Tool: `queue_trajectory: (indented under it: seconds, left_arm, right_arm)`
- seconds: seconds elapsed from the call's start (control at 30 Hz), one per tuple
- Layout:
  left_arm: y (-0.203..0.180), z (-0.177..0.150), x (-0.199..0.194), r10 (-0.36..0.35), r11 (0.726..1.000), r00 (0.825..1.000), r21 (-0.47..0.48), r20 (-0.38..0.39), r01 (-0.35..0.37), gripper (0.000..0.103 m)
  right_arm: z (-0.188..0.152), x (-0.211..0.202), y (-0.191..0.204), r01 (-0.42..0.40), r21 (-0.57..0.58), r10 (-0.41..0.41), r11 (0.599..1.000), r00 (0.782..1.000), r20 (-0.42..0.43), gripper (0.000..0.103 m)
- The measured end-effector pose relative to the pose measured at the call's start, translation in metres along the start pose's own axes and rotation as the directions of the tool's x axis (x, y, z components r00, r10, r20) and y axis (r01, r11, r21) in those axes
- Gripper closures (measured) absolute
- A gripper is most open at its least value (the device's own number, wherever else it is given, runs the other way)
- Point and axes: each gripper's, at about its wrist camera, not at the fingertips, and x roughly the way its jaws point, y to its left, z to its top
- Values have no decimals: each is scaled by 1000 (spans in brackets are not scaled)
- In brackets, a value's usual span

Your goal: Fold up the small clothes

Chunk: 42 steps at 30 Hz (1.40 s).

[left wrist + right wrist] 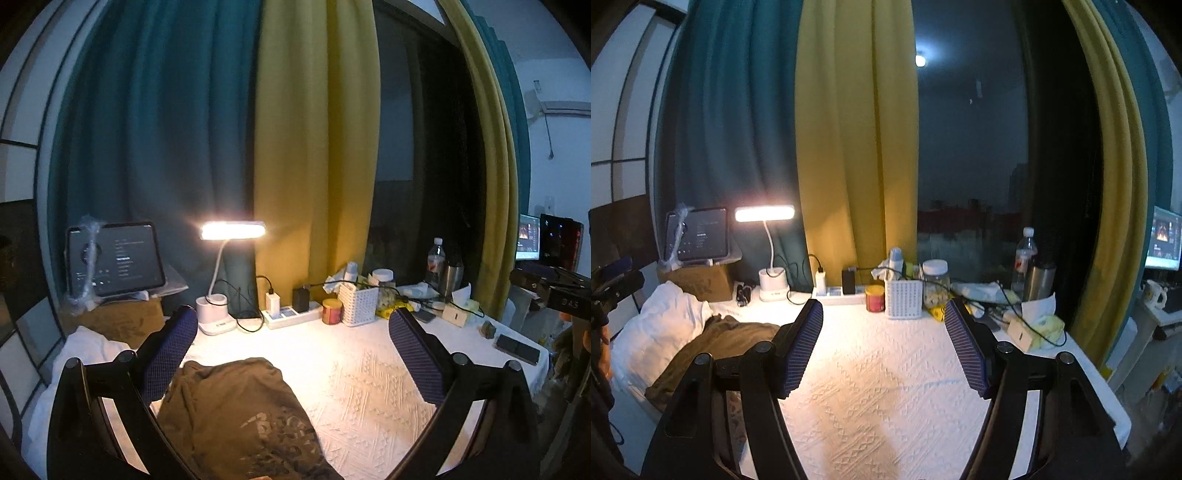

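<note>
An olive-brown garment with a pale print lies crumpled on the white textured tablecloth. In the left wrist view it sits low between the fingers of my left gripper, which hovers above it, open and holding nothing. The right wrist view shows the same garment off to the left, beyond the left finger. My right gripper is open over bare tablecloth, with nothing between its blue pads.
Along the back edge stand a lit desk lamp, a tablet on a cardboard box, a power strip, a red can, a white basket, a water bottle and a steel flask. A phone lies at the right edge. Curtains hang behind.
</note>
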Motion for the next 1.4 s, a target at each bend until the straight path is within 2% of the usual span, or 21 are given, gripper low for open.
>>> queue_trajectory:
  seconds: [0.4, 0.53, 0.67, 0.83, 1.4]
  left_arm:
    - [14, 18, -31, 33, 999, 998, -20, 54, -32, 1]
    - [18, 26, -43, 47, 997, 996, -59, 81, -42, 1]
    - [14, 33, -54, 68, 997, 991, -47, 115, -63, 1]
    - [11, 36, -60, 72, 997, 990, -30, 122, -69, 1]
    - [14, 32, -57, 78, 996, 992, -47, 97, -74, 1]
  right_arm:
    - [26, -34, 11, 6, -39, -2, 999, 996, 87, 31]
    - [34, -41, 17, -4, -64, 11, 998, 994, 107, 31]
    - [41, -51, 22, -21, -77, 32, 997, 991, 134, 31]
    - [46, -63, 27, -42, -74, 54, 996, 984, 168, 31]
    - [44, -54, 32, -73, -79, 84, 994, 986, 143, 31]
